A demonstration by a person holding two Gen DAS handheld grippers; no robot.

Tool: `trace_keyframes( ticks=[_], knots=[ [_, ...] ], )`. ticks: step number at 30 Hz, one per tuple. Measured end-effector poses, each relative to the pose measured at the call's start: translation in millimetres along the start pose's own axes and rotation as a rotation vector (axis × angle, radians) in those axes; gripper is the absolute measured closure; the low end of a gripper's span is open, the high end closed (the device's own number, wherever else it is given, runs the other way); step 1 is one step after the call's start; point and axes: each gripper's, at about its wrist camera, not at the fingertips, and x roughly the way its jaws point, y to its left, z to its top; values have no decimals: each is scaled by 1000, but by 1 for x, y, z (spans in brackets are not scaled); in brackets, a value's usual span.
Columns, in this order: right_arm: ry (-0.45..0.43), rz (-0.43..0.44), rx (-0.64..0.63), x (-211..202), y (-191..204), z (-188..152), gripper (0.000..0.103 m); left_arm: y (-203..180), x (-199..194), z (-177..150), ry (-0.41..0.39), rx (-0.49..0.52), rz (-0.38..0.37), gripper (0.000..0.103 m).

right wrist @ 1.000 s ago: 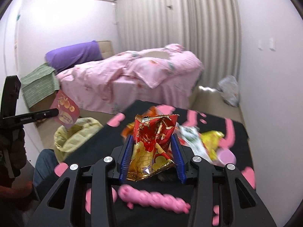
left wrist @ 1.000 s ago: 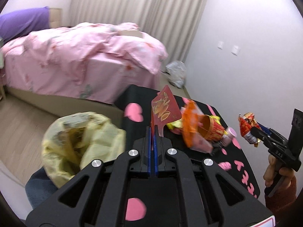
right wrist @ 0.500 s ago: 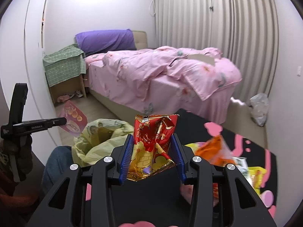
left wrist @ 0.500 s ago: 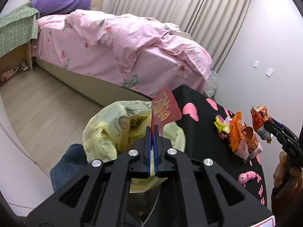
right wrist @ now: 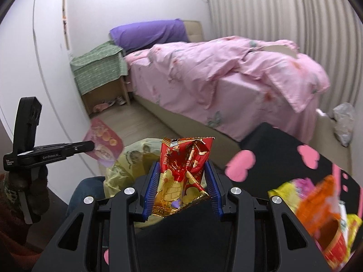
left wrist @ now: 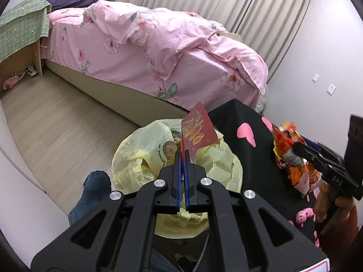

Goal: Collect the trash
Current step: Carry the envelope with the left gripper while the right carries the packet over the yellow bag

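Left gripper (left wrist: 183,156): fingers pressed together on the lower edge of a flat red packet (left wrist: 199,131), which stands upright directly above the yellow bag (left wrist: 145,149).
Right gripper (right wrist: 182,179): fingers clamped on both sides of a crinkled red-and-gold snack wrapper (right wrist: 183,172), held upright, just right of the bag and above the counter's near edge.
Yellow bag: open-mouthed, on the floor against the left edge of the counter (left wrist: 233,117); some trash shows inside, too unclear to name.
Counter: black with pink hearts, right of the bag; it carries a blurred heap of orange, yellow and red wrappers (right wrist: 322,208) at its far right.
Knee (left wrist: 95,185): blue denim, touching the bag's left side.
Bed (left wrist: 158,52): pink floral cover, well beyond the bag across the wood floor.
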Motion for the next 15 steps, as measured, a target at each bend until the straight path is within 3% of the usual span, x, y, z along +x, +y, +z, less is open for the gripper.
trace_keyframes(
  ticks=[4, 7, 10, 11, 15],
  knots=[
    [42, 28, -14, 30, 2, 4, 64, 0, 34, -5, 116, 24, -58, 101],
    [58, 27, -3, 45, 0, 7, 64, -2, 65, -8, 185, 51, -52, 101],
    [81, 44, 14, 56, 0, 5, 64, -1, 83, -6, 175, 89, 28, 101],
    [89, 48, 12, 58, 0, 4, 64, 2, 89, -4, 163, 101, 85, 101],
    [146, 91, -37, 79, 10, 0, 64, 14, 96, 0, 178, 82, 125, 101]
  ],
)
